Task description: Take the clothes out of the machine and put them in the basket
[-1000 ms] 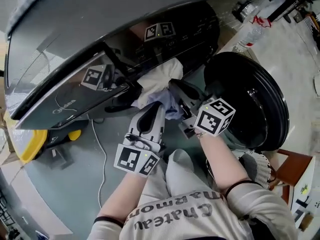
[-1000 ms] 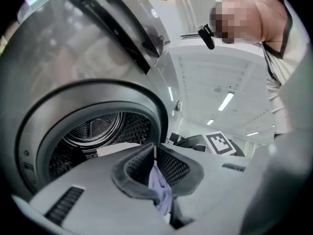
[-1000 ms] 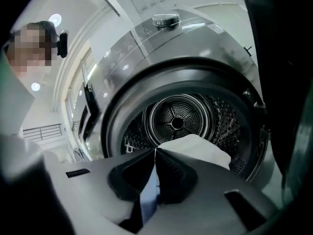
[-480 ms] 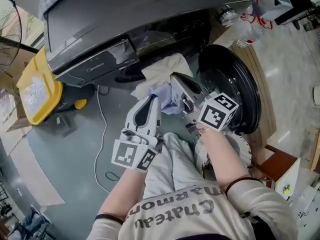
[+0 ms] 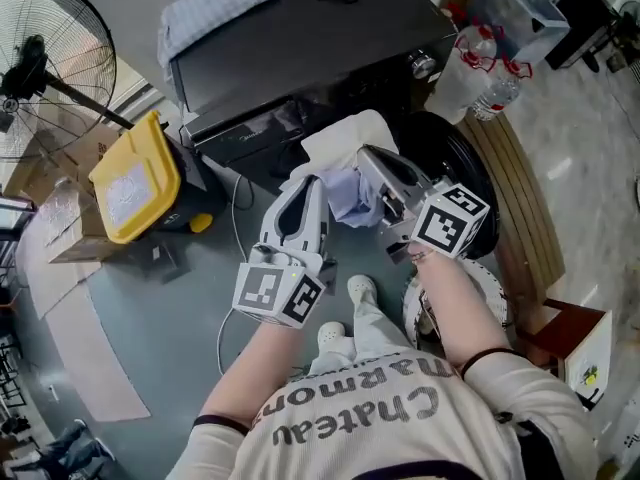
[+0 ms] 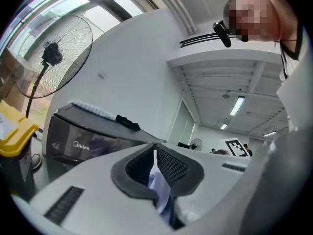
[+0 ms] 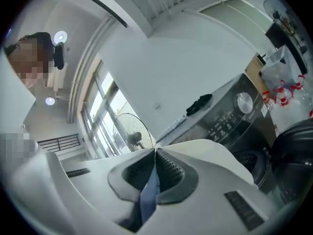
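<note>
A bundle of white and pale blue clothes [image 5: 342,164] hangs in the air in front of the dark grey washing machine [image 5: 300,58]. Both grippers hold it. My left gripper [image 5: 311,184] is shut on its left side, and a fold of pale blue cloth [image 6: 157,182] shows pinched between the jaws [image 6: 155,153]. My right gripper [image 5: 366,160] is shut on the right side, with a blue strip of cloth [image 7: 148,192] caught between its jaws [image 7: 155,153]. The machine's round black door [image 5: 468,168] stands open behind them. A white perforated basket [image 5: 487,303] sits by the person's feet, mostly hidden by the right arm.
A yellow container [image 5: 130,180] leans at the machine's left, with a standing fan [image 5: 42,68] beyond it. A folded checked cloth [image 5: 215,3] lies on the machine's top. Water bottles [image 5: 492,80] stand at the right. A cable [image 5: 228,303] trails on the floor; a wooden stool [image 5: 562,330] is at the lower right.
Both grippers have risen with the clothes, away from the machine's opening. The head view has risen too, so the machine's top and the fan now show.
</note>
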Tool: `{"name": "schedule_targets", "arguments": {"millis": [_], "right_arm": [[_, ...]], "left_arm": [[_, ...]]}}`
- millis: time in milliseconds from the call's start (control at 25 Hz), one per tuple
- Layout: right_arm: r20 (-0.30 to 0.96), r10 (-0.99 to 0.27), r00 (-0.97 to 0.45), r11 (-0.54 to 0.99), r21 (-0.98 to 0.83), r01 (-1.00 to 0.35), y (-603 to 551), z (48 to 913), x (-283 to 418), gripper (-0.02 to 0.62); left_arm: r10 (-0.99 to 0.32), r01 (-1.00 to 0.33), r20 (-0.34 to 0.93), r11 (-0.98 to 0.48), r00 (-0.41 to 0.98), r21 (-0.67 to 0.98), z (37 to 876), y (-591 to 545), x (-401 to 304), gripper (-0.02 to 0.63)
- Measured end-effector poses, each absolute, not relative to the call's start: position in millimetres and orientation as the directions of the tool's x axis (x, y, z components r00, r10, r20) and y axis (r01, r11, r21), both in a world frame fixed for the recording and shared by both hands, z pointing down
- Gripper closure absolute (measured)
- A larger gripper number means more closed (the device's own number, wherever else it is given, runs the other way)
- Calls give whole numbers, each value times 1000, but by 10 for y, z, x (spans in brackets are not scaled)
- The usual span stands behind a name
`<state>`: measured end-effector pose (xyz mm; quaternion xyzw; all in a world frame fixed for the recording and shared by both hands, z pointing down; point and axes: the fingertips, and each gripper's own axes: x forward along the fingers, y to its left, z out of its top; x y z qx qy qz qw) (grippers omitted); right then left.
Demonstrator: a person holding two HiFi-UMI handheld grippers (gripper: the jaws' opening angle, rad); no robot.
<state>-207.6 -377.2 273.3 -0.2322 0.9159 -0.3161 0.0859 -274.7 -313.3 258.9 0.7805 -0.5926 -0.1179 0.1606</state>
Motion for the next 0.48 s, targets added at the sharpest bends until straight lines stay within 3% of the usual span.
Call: {"name": "schedule_targets", "arguments": {"millis": [480], "right_arm": [[-173,-603,-779,721,-535,-440,-2898,1184,-1700,565]], "left_arm": [[-896,-855,-125,-443,425,270,1220,-2408,-2536,594]]}}
